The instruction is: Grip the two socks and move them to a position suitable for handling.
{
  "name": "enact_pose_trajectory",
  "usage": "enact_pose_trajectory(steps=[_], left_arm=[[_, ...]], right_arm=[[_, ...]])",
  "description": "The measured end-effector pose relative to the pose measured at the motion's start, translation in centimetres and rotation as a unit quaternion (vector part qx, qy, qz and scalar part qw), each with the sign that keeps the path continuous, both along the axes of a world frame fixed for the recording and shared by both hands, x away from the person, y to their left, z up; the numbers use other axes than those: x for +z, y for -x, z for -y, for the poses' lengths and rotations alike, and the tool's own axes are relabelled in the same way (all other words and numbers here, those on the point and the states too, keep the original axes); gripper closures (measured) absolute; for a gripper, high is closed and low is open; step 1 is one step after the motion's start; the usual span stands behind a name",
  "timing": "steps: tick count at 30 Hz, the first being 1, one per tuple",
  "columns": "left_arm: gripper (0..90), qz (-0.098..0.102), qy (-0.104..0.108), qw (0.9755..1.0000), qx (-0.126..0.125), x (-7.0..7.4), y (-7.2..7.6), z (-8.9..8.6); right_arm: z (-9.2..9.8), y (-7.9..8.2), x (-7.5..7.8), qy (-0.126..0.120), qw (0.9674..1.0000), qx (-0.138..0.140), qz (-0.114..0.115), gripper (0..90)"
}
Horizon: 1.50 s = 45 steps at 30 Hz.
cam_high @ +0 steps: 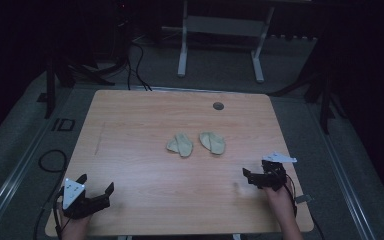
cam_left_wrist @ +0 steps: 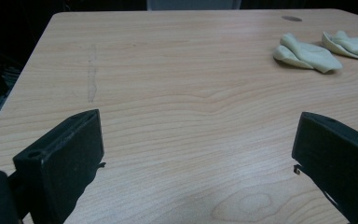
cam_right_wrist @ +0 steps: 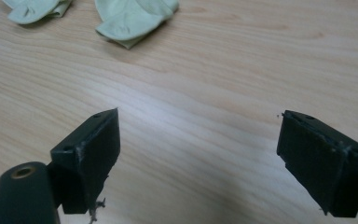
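Two pale, folded cloth pieces lie side by side at the middle of the wooden table point(cam_high: 145, 115): a left cloth point(cam_high: 180, 144) and a right cloth point(cam_high: 212, 142). My left gripper point(cam_high: 97, 182) rests near the table's front left corner, open and holding nothing. In the left gripper view its jaws stand wide apart point(cam_left_wrist: 199, 116), with the left cloth point(cam_left_wrist: 307, 53) and right cloth point(cam_left_wrist: 352, 45) far ahead at the upper right. My right gripper point(cam_high: 254, 170) sits at the front right, open and holding nothing point(cam_right_wrist: 199, 113). Beyond it lie the right cloth point(cam_right_wrist: 135, 16) and left cloth point(cam_right_wrist: 35, 9).
A round grommet hole point(cam_high: 218, 105) sits near the table's far edge. A faint scuff line point(cam_left_wrist: 92, 70) marks the left side of the top. Past the table stand a white desk frame point(cam_high: 220, 30) and cables point(cam_high: 135, 65) on the dark floor.
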<state>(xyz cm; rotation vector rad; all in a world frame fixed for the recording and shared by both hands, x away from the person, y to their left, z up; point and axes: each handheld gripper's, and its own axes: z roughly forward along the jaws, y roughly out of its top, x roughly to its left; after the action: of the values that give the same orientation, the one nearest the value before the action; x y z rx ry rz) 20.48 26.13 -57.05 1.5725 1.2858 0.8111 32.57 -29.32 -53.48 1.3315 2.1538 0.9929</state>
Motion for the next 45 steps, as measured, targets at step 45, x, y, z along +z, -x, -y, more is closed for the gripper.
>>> enact_pose_trajectory(steps=[45], left_arm=[[2.2,0.000,0.007,0.9999,-0.013,0.0,-0.1,-0.2]], right_arm=[[-13.0,-13.1,-1.5,0.041,0.9982,0.028,-0.034,24.9]])
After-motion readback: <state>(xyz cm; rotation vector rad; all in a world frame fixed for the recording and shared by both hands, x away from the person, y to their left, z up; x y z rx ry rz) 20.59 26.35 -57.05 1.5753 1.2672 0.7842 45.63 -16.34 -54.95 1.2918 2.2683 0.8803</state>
